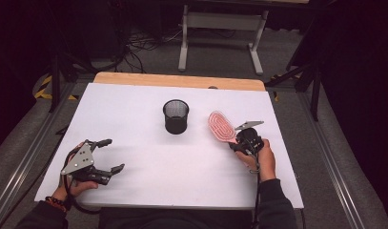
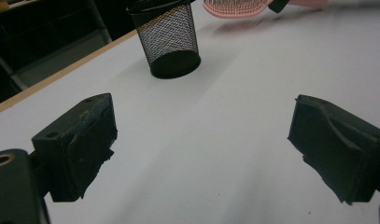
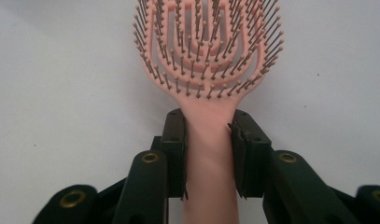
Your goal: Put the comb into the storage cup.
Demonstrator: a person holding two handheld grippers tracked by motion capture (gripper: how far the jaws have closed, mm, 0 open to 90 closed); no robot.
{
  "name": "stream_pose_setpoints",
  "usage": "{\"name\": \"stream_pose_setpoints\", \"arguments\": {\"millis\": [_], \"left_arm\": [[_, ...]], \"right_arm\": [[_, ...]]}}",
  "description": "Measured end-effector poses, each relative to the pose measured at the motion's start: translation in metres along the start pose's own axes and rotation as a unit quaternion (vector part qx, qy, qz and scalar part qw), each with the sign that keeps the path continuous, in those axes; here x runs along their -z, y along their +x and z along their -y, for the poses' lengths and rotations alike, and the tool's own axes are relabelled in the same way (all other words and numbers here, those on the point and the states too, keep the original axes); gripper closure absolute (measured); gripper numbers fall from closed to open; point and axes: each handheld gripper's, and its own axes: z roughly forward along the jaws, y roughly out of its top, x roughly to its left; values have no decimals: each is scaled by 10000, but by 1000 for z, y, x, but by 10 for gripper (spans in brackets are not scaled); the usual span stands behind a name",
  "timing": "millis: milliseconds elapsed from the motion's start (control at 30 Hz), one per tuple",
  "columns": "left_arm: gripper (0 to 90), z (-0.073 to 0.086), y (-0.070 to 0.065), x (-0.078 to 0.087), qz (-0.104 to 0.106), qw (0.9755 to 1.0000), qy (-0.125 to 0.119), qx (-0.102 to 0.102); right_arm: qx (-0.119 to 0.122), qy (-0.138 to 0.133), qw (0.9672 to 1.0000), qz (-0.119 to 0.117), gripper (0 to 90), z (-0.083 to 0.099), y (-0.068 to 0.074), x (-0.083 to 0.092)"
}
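Overhead view of a white table (image 1: 148, 186) w/ a person seated at 6 o'clock, a two-jaw gripper in each hand.

Right gripper (image 1: 235, 143), at approx 4 o'clock from the table's centre, is clamped on a pink hairbrush (image 1: 221, 126). In the right gripper view both black jaws press the sides of the brush handle just below the head; the right gripper (image 3: 207, 156) grips w/ the handle running down between the jaws, and the pink hairbrush (image 3: 207, 51) has its bristles facing the camera, head pointing to 12 o'clock. Overhead, the brush head angles toward 11 o'clock from the hand. In the left gripper view the brush head seems to be raised off the table, a soft shadow beneath it.

Left gripper (image 1: 110, 155) rests near the table's 8 o'clock corner, jaws spread wide, nothing between them; the left gripper (image 2: 201, 154) has bare white tabletop in the gap.

A black mesh cup (image 1: 176, 116) stands upright near the table's centre, slightly toward 12 o'clock, at roughly 9 o'clock from the brush head and apart from it. The black mesh cup (image 2: 168, 39) sits at 12 o'clock ahead of the left jaws.
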Motion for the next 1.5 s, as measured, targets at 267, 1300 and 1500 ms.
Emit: {"name": "stream_pose_setpoints", "arguments": {"millis": [267, 1300, 1500], "left_arm": [[86, -1, 0, -1, -113, 9999, -25, 36], [111, -18, 12, -18, -265, 9996, 28, 131], [109, -25, 8, -21, -254, 9996, -36, 67]], "right_arm": [[56, -570, 9978, 322, 690, 0, 3, 12], [-3, -2352, 9693, 712, 691, 0, 19, 26], [-31, -2630, 9613, 816, 691, 2, 21, 30]]}}
